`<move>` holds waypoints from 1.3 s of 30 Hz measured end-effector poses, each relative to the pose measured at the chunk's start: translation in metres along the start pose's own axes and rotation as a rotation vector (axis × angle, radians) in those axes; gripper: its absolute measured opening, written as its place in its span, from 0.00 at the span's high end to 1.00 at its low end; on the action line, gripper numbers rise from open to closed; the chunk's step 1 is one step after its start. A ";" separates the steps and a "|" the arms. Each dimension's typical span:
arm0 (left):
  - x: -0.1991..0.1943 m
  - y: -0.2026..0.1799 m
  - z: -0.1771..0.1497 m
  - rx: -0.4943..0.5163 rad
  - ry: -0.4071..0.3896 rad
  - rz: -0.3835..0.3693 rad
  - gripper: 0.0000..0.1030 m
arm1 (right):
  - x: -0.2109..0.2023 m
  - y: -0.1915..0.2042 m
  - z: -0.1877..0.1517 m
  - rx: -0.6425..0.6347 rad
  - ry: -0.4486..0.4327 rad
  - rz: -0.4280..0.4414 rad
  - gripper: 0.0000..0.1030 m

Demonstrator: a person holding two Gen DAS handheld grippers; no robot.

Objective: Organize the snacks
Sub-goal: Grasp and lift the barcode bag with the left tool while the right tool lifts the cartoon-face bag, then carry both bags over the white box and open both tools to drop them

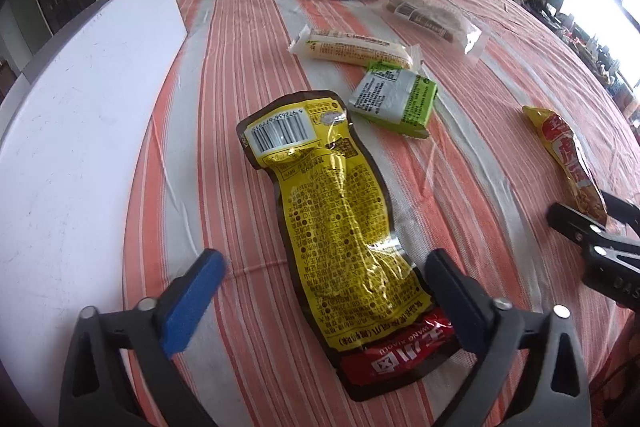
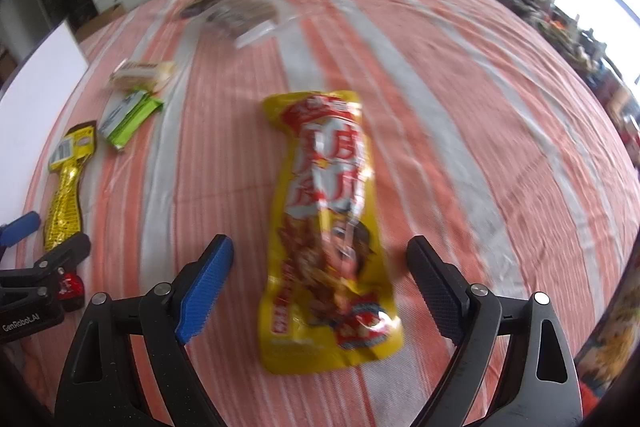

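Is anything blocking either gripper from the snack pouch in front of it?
Nothing visible. The left gripper straddles the yellow barcode-printed pouch; the right gripper straddles the yellow-and-red pouch. Both are open, with only striped tablecloth around.

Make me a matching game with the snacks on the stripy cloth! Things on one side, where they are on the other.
Things:
1. yellow packet with barcode
2. yellow packet with red letters
3. green and white packet
4. white board

Places:
A. at the table's left edge
B. between the right gripper's fingers
C. just beyond the barcode packet
D. between the left gripper's fingers

Pairs: 1-D, 2-B, 3-C, 4-A
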State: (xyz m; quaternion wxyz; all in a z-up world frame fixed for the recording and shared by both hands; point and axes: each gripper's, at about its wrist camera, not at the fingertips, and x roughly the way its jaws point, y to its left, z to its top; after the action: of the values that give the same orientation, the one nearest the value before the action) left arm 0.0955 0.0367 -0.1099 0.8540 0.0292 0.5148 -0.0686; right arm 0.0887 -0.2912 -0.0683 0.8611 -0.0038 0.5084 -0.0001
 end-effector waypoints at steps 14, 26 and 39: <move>-0.071 0.018 0.000 -0.113 -0.078 -0.327 0.71 | -0.009 -0.099 -0.024 0.603 0.025 0.781 0.51; -0.212 0.167 -0.009 -0.331 -0.314 -0.273 0.70 | -0.117 0.030 0.052 0.343 -0.006 1.073 0.51; -0.236 0.258 -0.054 -0.518 -0.313 0.194 0.06 | -0.161 0.230 0.070 -0.122 0.055 1.022 0.33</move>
State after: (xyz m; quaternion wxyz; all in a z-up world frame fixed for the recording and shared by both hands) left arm -0.0229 0.3189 0.0680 0.9045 -0.1510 0.3724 0.1429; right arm 0.0712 -0.0606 0.1053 0.7357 0.1949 0.4667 0.4504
